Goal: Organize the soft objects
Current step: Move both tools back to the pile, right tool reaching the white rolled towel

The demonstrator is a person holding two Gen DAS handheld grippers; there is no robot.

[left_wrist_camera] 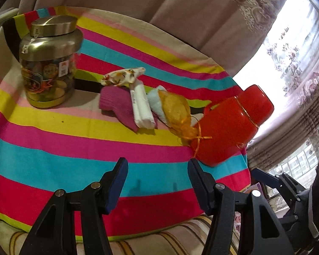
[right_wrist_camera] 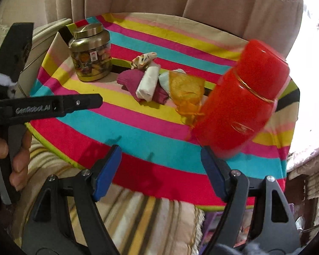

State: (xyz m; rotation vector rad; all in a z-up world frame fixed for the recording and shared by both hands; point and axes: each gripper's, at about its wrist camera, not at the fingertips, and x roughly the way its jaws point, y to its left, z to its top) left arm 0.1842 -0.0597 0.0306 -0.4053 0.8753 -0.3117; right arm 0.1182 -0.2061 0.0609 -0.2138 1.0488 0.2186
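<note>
A small heap of soft things lies mid-table: a magenta knit cloth, a white folded tissue pack, a printed cloth pouch, a pale blue cloth and an orange mesh bag. My left gripper is open and empty, low over the near table edge. It also shows in the right wrist view. My right gripper is open and empty, near the front edge; part of it shows in the left wrist view.
A striped cloth covers the round table. A gold-lidded jar stands at the back left. A red bottle stands at the right, touching the mesh bag. Curtains hang behind; a striped cushion lies below.
</note>
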